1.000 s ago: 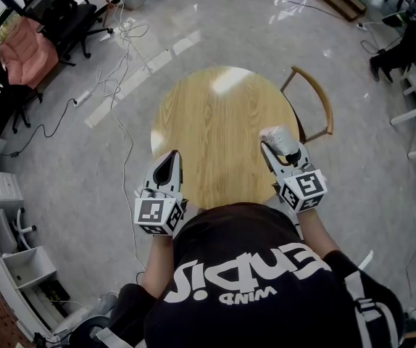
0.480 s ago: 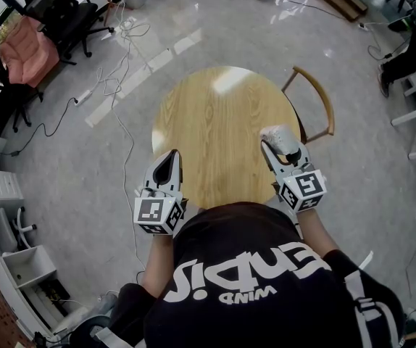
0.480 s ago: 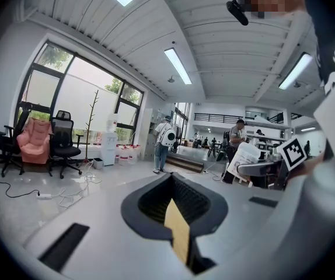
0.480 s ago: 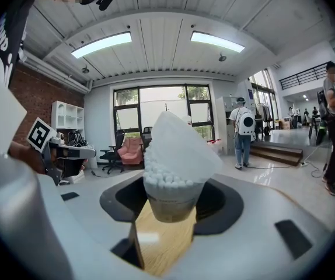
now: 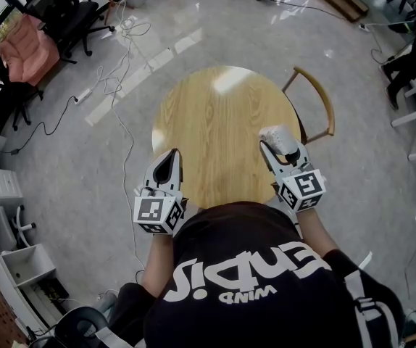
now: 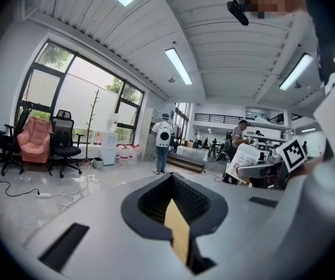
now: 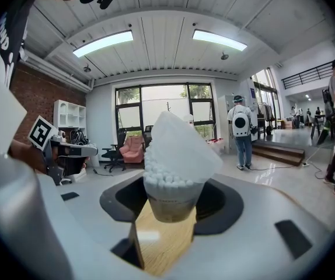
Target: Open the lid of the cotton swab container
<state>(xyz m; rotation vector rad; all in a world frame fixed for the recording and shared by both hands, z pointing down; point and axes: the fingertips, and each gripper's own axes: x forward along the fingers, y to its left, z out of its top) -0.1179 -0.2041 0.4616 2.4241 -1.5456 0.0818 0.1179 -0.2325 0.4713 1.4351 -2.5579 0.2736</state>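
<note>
The cotton swab container (image 7: 170, 206) is a small clear tub packed with white swab heads. Its translucent white lid (image 7: 179, 144) stands tilted up and open above them. My right gripper (image 7: 170, 192) is shut on the tub's body, holding it upright over the near right edge of the round wooden table (image 5: 215, 114). From above, the container (image 5: 279, 139) shows at the tips of the right gripper (image 5: 281, 153). My left gripper (image 5: 169, 164) hangs at the table's near left edge, shut and empty. In the left gripper view its jaws (image 6: 173, 206) meet with nothing between them.
A wooden chair (image 5: 318, 100) stands against the table's right side. Cables (image 5: 121, 85) trail over the floor to the left, near office chairs (image 5: 56, 13). People stand in the background of both gripper views.
</note>
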